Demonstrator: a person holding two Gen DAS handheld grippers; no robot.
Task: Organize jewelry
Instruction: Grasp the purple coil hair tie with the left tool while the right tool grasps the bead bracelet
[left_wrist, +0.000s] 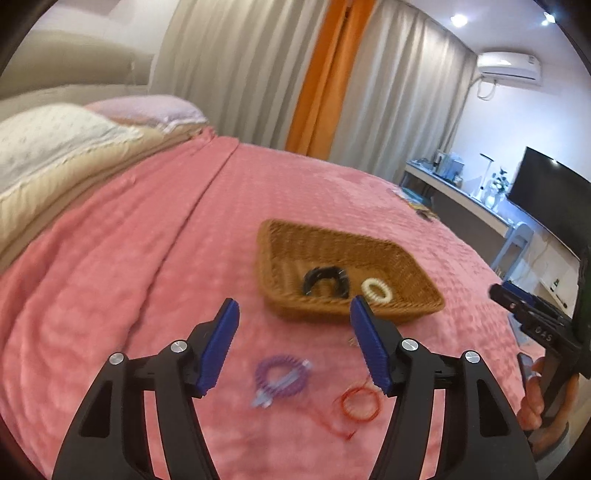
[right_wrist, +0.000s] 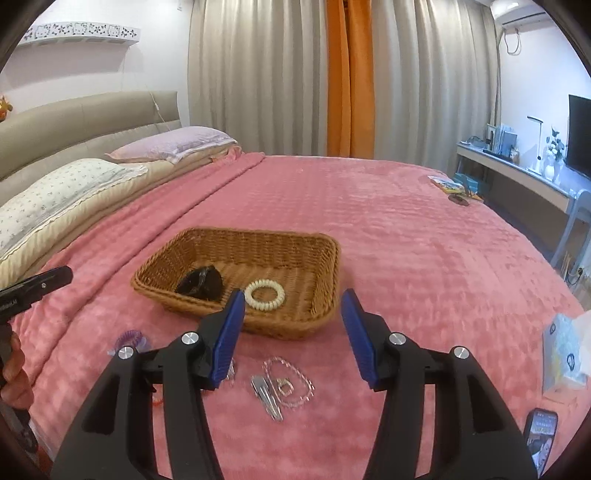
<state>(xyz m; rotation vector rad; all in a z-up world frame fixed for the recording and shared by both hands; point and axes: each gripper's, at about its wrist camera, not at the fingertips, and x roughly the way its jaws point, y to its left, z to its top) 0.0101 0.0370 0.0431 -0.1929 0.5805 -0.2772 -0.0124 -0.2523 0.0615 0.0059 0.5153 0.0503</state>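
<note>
A brown wicker basket sits on the pink bedspread. In it lie a black hair claw and a cream spiral hair tie. My left gripper is open and empty above a purple spiral hair tie with a clip and a red cord bracelet. My right gripper is open and empty above a silver hair clip and a pale bead bracelet. The purple tie shows at left in the right wrist view.
Pillows and headboard lie at the far left. A phone and a light blue packet lie on the bed at right. Small items sit at the far bed edge. A desk with a TV stands beyond.
</note>
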